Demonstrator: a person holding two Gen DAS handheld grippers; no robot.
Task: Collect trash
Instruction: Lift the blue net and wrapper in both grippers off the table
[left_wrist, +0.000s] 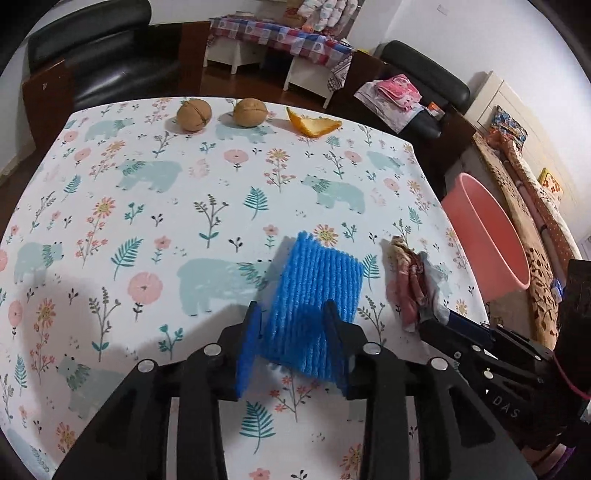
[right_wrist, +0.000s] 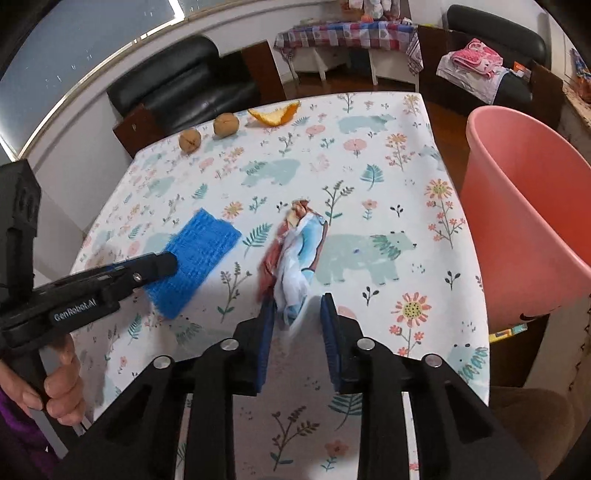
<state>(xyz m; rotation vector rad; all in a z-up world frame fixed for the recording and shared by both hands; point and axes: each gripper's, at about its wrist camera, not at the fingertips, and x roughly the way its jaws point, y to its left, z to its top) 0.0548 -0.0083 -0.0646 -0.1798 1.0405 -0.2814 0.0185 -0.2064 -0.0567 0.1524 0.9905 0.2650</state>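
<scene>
Left gripper (left_wrist: 291, 332) straddles blue foam net (left_wrist: 314, 306); right gripper (right_wrist: 298, 317) half-open around crumpled wrapper (right_wrist: 295, 258).

"GenRobot.AI" is printed in white on the side of the left gripper (right_wrist: 162, 264) body (right wrist view), and the right gripper (left_wrist: 436, 325) body reads "DAS".

The right gripper (right_wrist: 297, 317) hangs low over the flowered tablecloth (right_wrist: 369, 177), its jaws spread to either side of a crumpled wrapper (right_wrist: 295, 254), whose near end lies between the blue pads; to the left the left gripper (right_wrist: 168, 264), held in a bare hand (right_wrist: 61, 384), reaches onto a blue foam net (right_wrist: 195, 258); two walnuts (right_wrist: 225, 124) and an orange peel (right_wrist: 275, 114) sit at the far edge; a pink bin (right_wrist: 524, 221) stands just off the table's right side.
</scene>
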